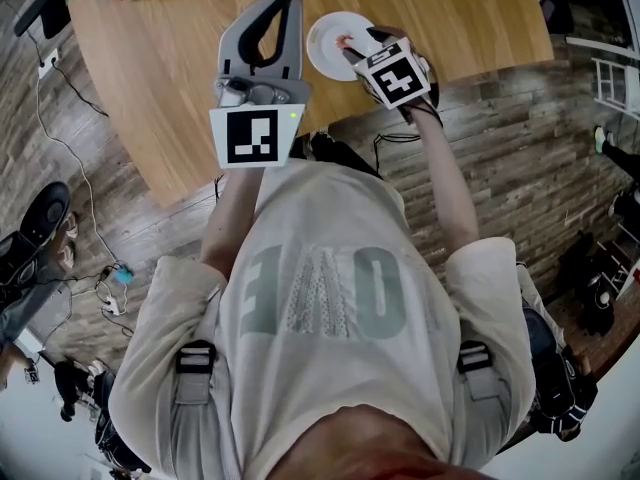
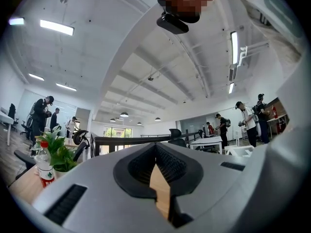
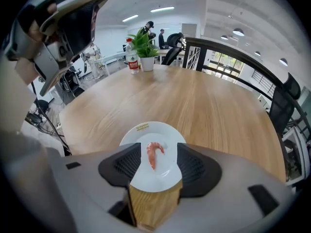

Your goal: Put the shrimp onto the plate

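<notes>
A pink shrimp [image 3: 154,154] lies on the small white plate [image 3: 144,130], which stands on the round wooden table [image 3: 204,101] near its front edge. My right gripper [image 3: 155,161] hovers just above the plate with its jaws open. The shrimp lies free on the plate, seen between the pads, which do not touch it. The head view shows the same: the plate [image 1: 322,30], the shrimp [image 1: 345,41] and the right gripper [image 1: 356,48] over them. My left gripper [image 1: 287,0] is held up left of the plate. It is shut, its tips meeting with nothing between them, and its own view [image 2: 155,152] looks across the room.
A water bottle [image 3: 130,57] and a potted plant [image 3: 145,46] stand at the table's far side. The table edge runs close under both grippers. Cables [image 1: 80,178] lie on the wood floor at the left. Several people stand at desks in the background.
</notes>
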